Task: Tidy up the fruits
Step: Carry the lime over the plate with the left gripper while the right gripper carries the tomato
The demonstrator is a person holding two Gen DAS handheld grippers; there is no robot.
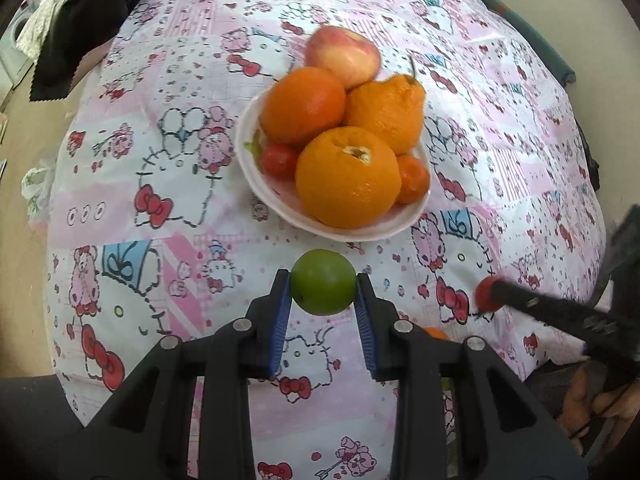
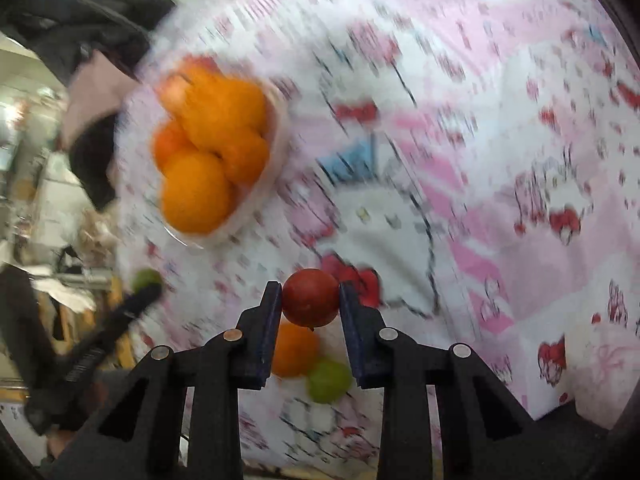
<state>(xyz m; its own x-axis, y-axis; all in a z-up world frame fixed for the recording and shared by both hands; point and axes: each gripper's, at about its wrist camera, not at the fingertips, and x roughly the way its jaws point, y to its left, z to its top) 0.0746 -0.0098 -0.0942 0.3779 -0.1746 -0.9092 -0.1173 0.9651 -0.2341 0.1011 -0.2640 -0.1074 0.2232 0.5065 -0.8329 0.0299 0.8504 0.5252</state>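
Left tongs (image 1: 323,294): clamped on green fruit (image 1: 323,288), smooth, firm, gripped mid-girth.
Right tongs (image 2: 311,300): clamped on red fruit (image 2: 311,297), small, bruisable.

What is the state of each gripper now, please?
Left gripper: closed on the green fruit.
Right gripper: closed on the red fruit.

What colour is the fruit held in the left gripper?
Green fruit, clearest in the left wrist view.
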